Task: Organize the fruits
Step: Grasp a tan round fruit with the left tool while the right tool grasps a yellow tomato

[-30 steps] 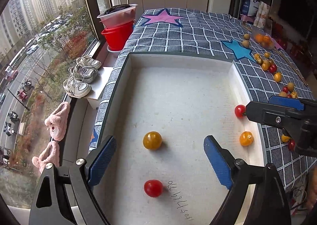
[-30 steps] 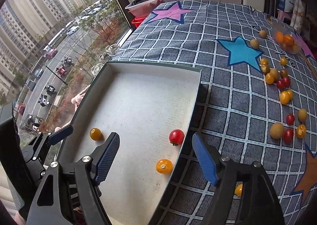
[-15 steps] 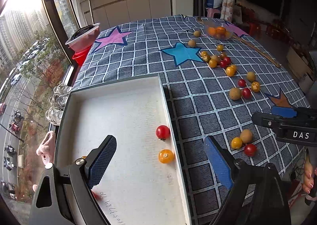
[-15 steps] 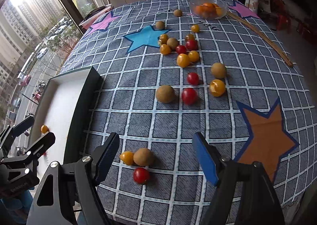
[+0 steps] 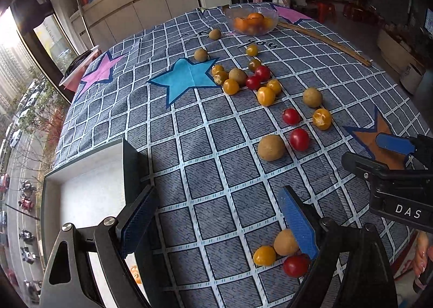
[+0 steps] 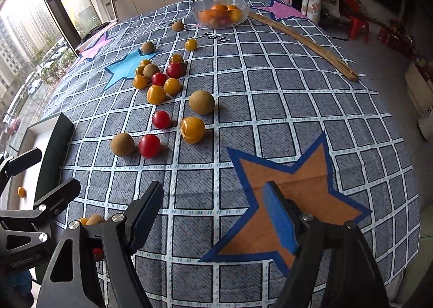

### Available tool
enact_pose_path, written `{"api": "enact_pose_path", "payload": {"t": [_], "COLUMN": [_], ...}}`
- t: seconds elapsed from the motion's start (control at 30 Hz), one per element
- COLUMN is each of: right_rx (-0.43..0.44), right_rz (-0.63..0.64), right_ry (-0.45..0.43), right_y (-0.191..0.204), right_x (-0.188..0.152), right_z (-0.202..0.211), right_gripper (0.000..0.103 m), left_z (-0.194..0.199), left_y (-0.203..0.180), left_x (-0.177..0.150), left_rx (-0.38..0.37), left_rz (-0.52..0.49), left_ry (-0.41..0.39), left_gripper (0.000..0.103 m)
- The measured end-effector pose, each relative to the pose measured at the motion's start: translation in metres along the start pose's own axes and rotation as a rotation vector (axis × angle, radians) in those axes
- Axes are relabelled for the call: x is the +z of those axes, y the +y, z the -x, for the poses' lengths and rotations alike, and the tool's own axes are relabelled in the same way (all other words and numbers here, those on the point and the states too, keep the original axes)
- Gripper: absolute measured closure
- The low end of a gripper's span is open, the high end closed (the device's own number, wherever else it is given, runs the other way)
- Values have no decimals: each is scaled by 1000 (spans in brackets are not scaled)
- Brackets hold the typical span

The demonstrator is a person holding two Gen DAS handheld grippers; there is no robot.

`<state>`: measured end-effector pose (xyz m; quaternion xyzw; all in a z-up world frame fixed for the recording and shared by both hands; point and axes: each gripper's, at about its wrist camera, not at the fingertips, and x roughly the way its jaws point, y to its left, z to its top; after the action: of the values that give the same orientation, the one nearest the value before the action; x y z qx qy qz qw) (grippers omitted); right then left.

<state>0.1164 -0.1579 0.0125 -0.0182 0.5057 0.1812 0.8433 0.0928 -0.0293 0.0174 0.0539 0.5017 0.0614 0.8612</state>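
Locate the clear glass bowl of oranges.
In both wrist views the clear glass bowl sits at the table's far edge, beside the long wooden stick.

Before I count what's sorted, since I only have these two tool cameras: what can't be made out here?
- Tray contents: left wrist view, the left tool covers most of its floor; right wrist view, the frame's left edge crops it.
- Glass bowl: both views, fruits inside too small to count.
- Nearest red tomato: hidden behind the right tool body in its own view.
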Motion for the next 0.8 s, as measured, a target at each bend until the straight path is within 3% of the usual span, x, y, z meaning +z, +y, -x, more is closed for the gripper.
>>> {"api": "enact_pose_path", "payload": {"t": [0.33,0.53,0.63,0.7,0.8], "right_rx": [11,28,26,23,42], "right_rz": [39,62,72,72,65], "right_ry": [-12,-20,-20,-19,-14], "right_y": [2,8,11,11,12], "right_x": [18,28,32,35,38], "right_z": [-21,-28,-31,-32,-33], "right_gripper": [39,39,45,51,64], "left_z": [-37,-45,-45,-46,-46], "left_y": [-18,-21,-24,-26,-26], "left_x": [18,25,28,31,33], "left_rx": [-16,-35,-65,-69,-113], "left_rz": [-27,-31,-39,-42,-30], "left_ry": [44,40,29,29,31], "left_gripper": [13,13,26,28,45]}}
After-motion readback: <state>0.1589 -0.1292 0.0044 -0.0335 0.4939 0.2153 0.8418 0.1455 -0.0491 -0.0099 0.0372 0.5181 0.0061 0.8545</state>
